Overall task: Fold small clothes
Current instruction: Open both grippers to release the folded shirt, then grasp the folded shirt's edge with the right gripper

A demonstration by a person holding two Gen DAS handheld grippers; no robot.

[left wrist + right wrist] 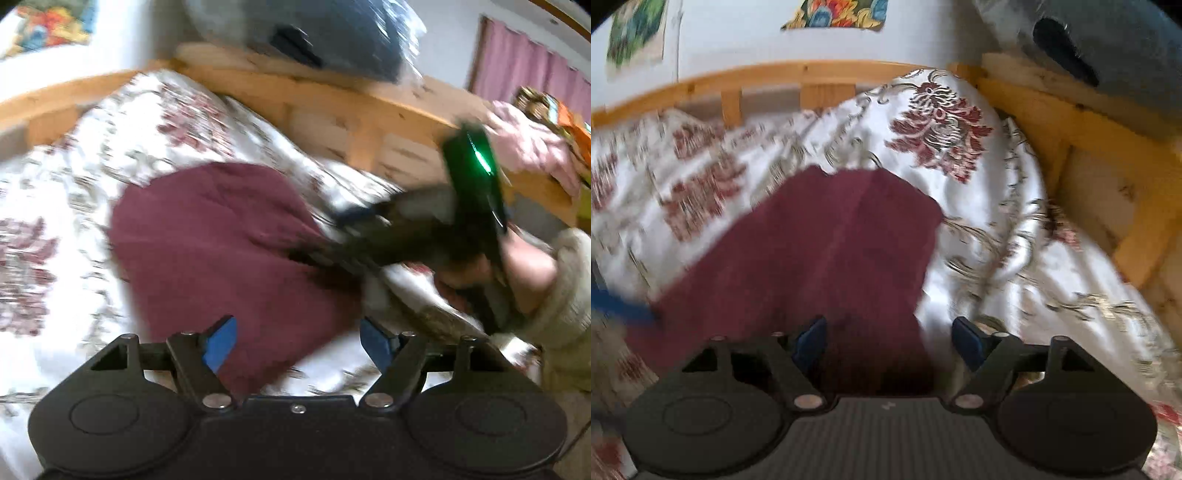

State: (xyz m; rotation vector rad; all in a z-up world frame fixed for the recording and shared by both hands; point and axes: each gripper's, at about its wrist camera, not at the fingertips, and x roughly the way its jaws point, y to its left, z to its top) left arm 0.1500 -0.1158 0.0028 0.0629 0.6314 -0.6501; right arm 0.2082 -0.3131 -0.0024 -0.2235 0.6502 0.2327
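Observation:
A small maroon garment (221,251) lies on the floral bedspread (74,206); it also shows in the right wrist view (831,251). My left gripper (299,343) is open, its blue pads wide apart, just above the garment's near edge. My right gripper (890,341) is open over the garment's near end. In the left wrist view the right gripper's body (406,229) reaches onto the garment's right edge, blurred. A blue fingertip (620,306) of the left gripper shows at the garment's left edge in the right wrist view.
A wooden bed frame (332,99) runs behind the bedspread, also seen in the right wrist view (1071,122). A dark blue-grey bag (325,37) rests on it. Pink cloth (532,147) lies at the right. Both views are motion-blurred.

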